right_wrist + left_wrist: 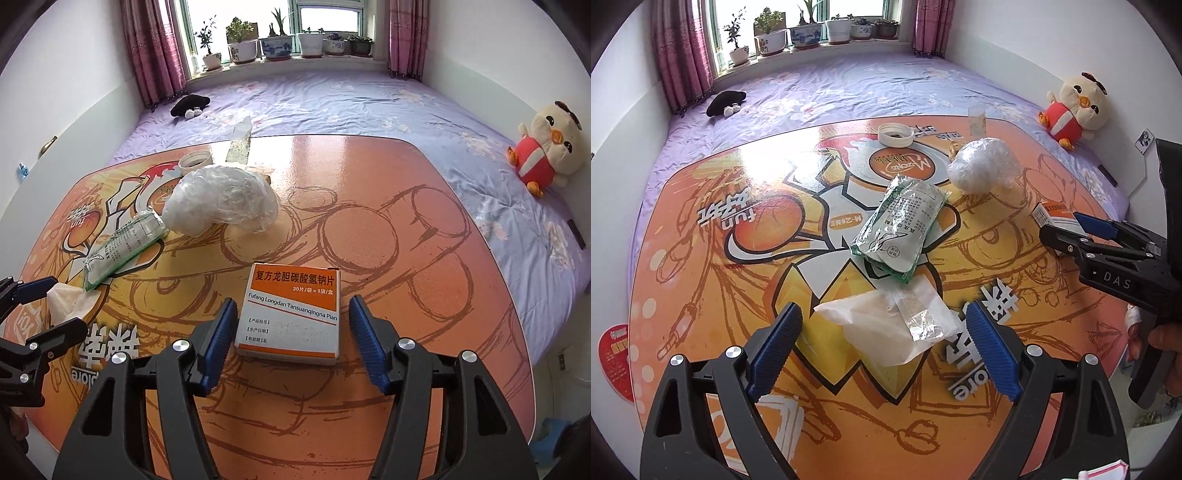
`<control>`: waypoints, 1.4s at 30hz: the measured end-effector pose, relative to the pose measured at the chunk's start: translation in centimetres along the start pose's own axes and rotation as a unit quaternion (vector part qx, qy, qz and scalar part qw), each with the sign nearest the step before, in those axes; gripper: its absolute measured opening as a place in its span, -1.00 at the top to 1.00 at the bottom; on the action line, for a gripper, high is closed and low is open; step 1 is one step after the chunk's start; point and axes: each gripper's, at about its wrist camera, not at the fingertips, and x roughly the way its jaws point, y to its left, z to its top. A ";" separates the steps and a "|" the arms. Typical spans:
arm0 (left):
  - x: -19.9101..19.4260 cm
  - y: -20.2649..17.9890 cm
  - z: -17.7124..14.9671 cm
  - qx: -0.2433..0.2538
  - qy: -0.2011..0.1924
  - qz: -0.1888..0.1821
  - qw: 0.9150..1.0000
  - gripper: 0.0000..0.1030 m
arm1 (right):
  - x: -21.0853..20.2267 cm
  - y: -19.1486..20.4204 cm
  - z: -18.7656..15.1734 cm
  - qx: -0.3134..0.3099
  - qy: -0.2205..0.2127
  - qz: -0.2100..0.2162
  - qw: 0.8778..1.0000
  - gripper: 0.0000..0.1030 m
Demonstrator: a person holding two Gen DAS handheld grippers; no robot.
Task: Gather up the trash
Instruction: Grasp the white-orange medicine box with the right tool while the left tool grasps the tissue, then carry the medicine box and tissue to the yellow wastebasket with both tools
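Trash lies on an orange cartoon-printed table. My left gripper is open, its blue pads either side of a crumpled white tissue with a clear wrapper. Beyond it lie a green-and-white sachet, a crumpled clear plastic bag and a white lid. My right gripper is open around a white-and-orange medicine box lying flat on the table. The right gripper also shows in the left wrist view, at the box.
A tall clear wrapper stands at the table's far edge. The table sits on a purple bed. A plush chick leans against the right wall, a black item lies far left, and potted plants line the windowsill.
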 end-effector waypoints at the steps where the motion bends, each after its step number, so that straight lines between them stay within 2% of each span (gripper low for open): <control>1: 0.0 0.0 0.0 -0.001 -0.001 0.003 1.000 -0.69 | 0.1 -0.2 0.1 0.004 -0.001 0.000 1.000 -0.37; 6: -0.3 0.4 -0.1 -0.007 -0.005 0.011 1.000 -0.47 | 0.5 -0.1 0.5 0.009 -0.001 -0.001 1.000 -0.39; 8: -0.4 0.6 -0.2 -0.003 -0.006 0.016 1.000 -0.32 | 0.4 -0.1 0.4 0.006 -0.004 -0.002 1.000 -0.15; 10: -0.6 0.9 -0.3 -0.001 -0.008 0.018 1.000 -0.18 | 0.2 0.0 0.4 0.008 -0.003 -0.002 1.000 0.01; 20: -0.9 3.1 -0.1 -0.002 -0.003 -0.002 1.000 0.69 | -0.8 0.2 -0.8 0.009 0.002 -0.002 1.000 0.01; 29: -1.1 3.1 -0.1 0.022 0.005 -0.016 1.000 0.79 | -2.5 0.3 -2.7 0.024 0.010 0.005 1.000 0.01; 35: -1.4 2.8 -0.6 0.038 0.007 -0.017 0.999 0.80 | -4.0 0.9 -4.5 0.031 0.013 0.013 0.999 0.01; 42: -2.1 2.0 -1.2 0.058 0.010 -0.037 0.998 0.81 | -6.1 1.1 -5.9 0.053 0.008 0.022 0.998 0.01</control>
